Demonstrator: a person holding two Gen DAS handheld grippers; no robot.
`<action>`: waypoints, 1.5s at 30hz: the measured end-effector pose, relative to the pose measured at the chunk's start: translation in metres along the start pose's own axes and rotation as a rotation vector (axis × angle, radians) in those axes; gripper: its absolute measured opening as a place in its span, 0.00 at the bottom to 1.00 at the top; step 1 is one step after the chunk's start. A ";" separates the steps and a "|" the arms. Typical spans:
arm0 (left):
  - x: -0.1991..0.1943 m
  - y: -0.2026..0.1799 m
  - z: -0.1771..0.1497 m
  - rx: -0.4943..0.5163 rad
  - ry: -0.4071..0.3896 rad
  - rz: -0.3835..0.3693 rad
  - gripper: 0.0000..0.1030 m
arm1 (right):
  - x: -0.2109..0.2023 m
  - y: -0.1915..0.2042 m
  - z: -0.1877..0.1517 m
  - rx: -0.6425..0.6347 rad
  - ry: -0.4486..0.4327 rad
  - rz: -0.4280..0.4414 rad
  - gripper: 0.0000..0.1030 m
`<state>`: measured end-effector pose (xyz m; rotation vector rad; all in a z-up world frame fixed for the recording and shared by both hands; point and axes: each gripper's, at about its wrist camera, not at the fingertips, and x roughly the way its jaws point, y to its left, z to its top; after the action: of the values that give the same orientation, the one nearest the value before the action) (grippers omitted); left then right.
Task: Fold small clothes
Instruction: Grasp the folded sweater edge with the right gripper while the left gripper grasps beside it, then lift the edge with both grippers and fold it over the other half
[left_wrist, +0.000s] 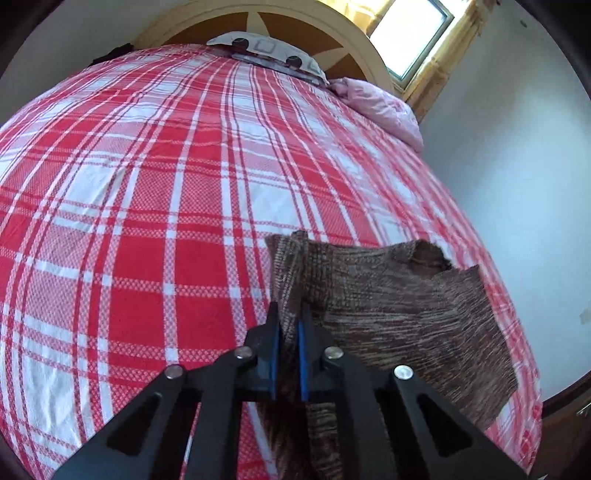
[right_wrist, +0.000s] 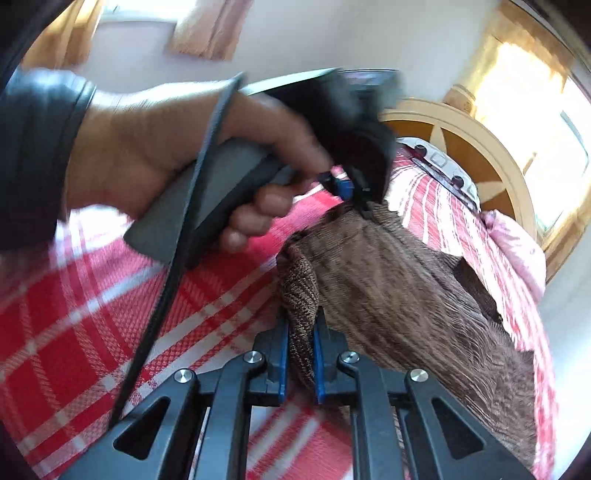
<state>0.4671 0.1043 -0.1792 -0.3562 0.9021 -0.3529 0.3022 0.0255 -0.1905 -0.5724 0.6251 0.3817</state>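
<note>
A brown knitted garment (left_wrist: 388, 295) lies on the near right part of a bed covered by a red-and-white checked bedspread (left_wrist: 129, 184). Its far right corner is turned up, so that a darker inner side shows there.

The left gripper (left_wrist: 289, 314) has its jaws drawn almost together on a raised fold along the garment's left edge; the blue pads (left_wrist: 303, 354) press the knit from both sides, and the fold stands up between them above the bedspread. The rest of the cloth spreads to the right and towards the near edge of the bed.

In the right wrist view the right gripper (right_wrist: 301, 325) is likewise nearly closed, pinching a bunched, rolled piece of the same brown knit between its blue pads (right_wrist: 319, 365). The garment stretches from there away to the far right. Beyond it a hand (right_wrist: 177, 147) in a dark sleeve (right_wrist: 33, 147) grips the grey handle of the other gripper, whose tip meets the garment's far edge; that part of the picture is blurred.

At the head of the bed stand a rounded cream-and-brown headboard (left_wrist: 325, 40), a patterned pillow (left_wrist: 266, 48) and, to its right, a pink pillow (left_wrist: 380, 107). A bright window (left_wrist: 410, 33) is set in the pale wall at the far right.
</note>
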 end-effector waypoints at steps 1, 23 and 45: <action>-0.002 -0.002 0.001 -0.002 -0.003 0.000 0.08 | -0.005 -0.006 0.000 0.019 -0.013 0.004 0.10; -0.022 -0.118 0.028 0.060 -0.099 -0.080 0.07 | -0.079 -0.093 -0.038 0.187 -0.154 -0.072 0.09; 0.062 -0.257 0.017 0.206 -0.002 -0.095 0.07 | -0.101 -0.199 -0.116 0.467 -0.115 -0.065 0.08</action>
<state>0.4789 -0.1480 -0.0991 -0.2094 0.8398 -0.5281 0.2739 -0.2166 -0.1269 -0.1225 0.5590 0.1947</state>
